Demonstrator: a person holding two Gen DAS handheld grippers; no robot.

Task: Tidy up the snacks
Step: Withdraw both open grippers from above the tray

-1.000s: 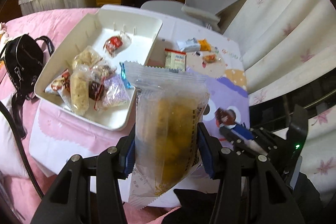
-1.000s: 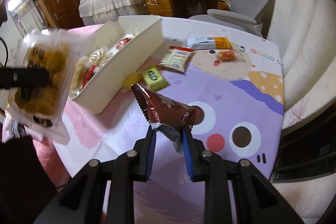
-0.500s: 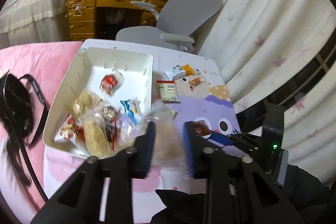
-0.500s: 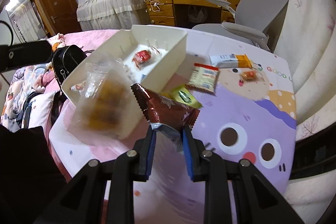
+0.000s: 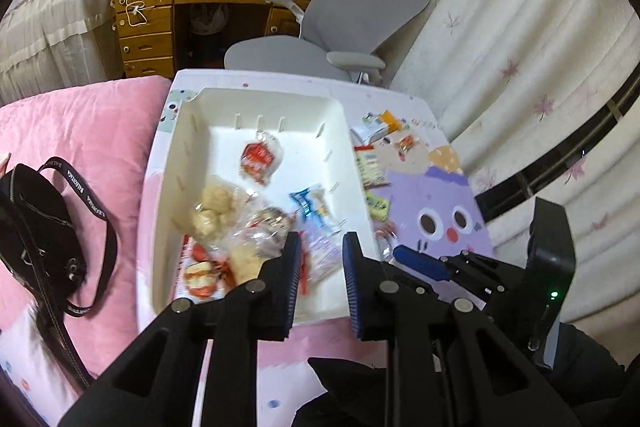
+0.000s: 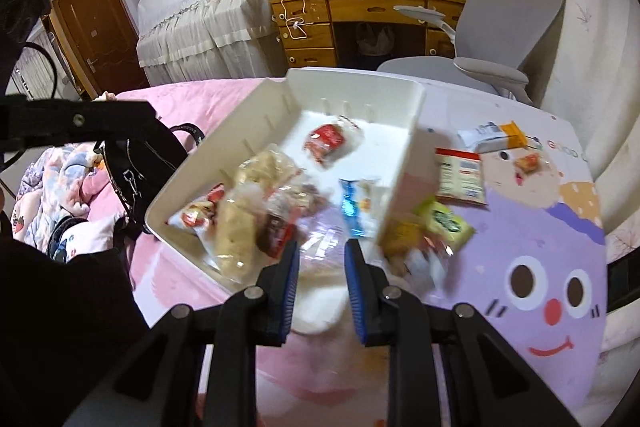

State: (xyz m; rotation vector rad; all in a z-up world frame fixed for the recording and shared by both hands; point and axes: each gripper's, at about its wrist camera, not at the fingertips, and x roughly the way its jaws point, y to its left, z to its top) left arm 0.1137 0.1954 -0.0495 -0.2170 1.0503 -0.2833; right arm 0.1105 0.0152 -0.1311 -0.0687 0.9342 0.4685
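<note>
Snacks are lying in two groups: a heap of wrapped pieces is sitting in the near end of the white tray [image 5: 192, 163], with a red-wrapped snack [image 5: 259, 159] alone toward its far end and a blue-wrapped one [image 5: 306, 205] by the right wall, while several packets are waiting outside on the tabletop [image 6: 560, 251], among them a cream-and-red packet [image 6: 460, 175], a green packet [image 6: 442, 223] and an orange-ended bar [image 6: 500, 135]. Both wrist views are pointing down at the tray from its near side. The left gripper [image 5: 318, 259] is showing nothing between its blue pads; the jaws are drawn in close and holding no packet. The right gripper [image 6: 320, 267] is likewise nearly closed and looking empty, though the blur just past its tips is making it hard to be sure nothing thin is caught there. A blurred yellowish packet [image 6: 400, 243] is lying just outside the tray's right wall, and that appears to be the risk: a packet dropped from above may be landing short of the tray and staying among the loose ones. The heap is also crowding the tray's near end, so further pieces let go over it could be sliding off toward the rim, and a closed gripper reaching in could be shoving wrappers aside.
</note>
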